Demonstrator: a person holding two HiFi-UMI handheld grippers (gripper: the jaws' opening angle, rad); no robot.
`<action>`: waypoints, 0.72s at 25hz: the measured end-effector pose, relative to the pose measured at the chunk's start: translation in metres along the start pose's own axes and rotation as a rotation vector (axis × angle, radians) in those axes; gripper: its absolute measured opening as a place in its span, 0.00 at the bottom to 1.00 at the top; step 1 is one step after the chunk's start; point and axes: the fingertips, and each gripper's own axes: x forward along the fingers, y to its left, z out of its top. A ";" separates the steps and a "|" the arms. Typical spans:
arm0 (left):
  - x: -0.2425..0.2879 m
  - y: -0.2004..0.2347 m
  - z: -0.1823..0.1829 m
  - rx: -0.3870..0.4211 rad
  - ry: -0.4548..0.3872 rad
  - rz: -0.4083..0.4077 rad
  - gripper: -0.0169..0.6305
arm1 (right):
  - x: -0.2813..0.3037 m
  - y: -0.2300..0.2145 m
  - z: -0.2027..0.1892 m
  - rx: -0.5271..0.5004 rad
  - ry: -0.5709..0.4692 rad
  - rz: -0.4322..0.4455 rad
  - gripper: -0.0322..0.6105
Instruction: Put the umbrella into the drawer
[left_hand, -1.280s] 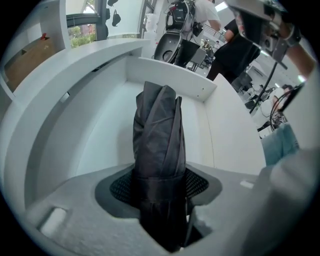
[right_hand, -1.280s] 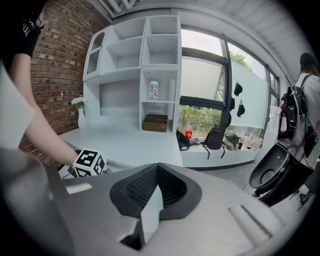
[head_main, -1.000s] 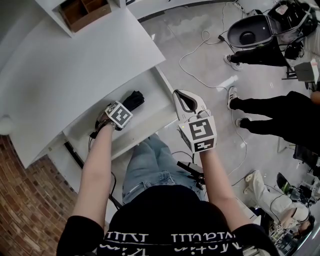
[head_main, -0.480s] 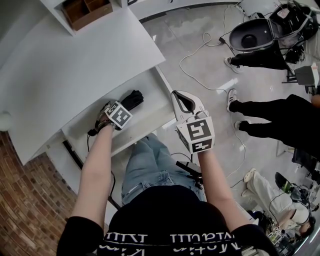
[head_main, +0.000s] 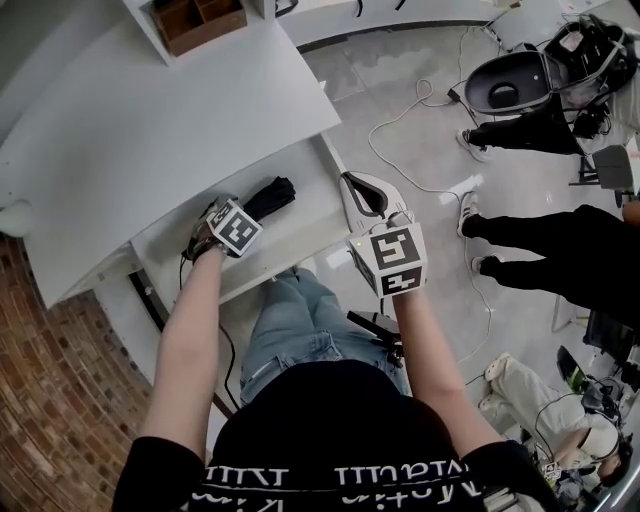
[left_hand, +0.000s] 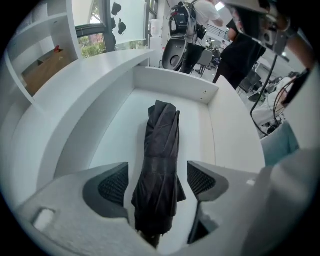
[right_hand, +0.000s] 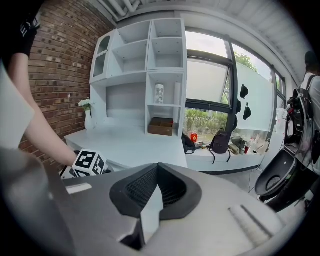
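A folded black umbrella (head_main: 270, 196) (left_hand: 161, 150) lies lengthwise on the floor of the open white drawer (head_main: 296, 236) (left_hand: 175, 83). My left gripper (head_main: 233, 212) (left_hand: 157, 183) points steeply down over the umbrella's near end. Its jaws are opening. The umbrella sits between the pads (left_hand: 113, 186), with a gap on each side. My right gripper (head_main: 366, 196) (right_hand: 157, 189) hangs in the air to the right of the drawer's corner, shut and with nothing in it.
The white desk top (head_main: 150, 130) overhangs the drawer, and a brown wooden box (head_main: 204, 18) stands at its back. The person's knee (head_main: 290, 320) is under the drawer front. People's legs (head_main: 530, 240), floor cables (head_main: 400, 130) and a black chair (head_main: 505, 85) are at the right.
My left gripper has lifted slightly off the umbrella, which stays lying in the drawer. The right gripper has drifted a little beside the drawer corner.
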 end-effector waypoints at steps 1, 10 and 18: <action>-0.005 0.001 0.000 -0.005 -0.008 0.006 0.59 | 0.000 0.002 0.004 -0.005 -0.009 0.006 0.07; -0.053 0.005 -0.006 -0.023 -0.080 0.088 0.59 | -0.016 0.023 0.030 -0.040 -0.073 0.037 0.07; -0.094 0.014 -0.004 -0.038 -0.164 0.154 0.59 | -0.020 0.033 0.050 -0.061 -0.125 0.055 0.07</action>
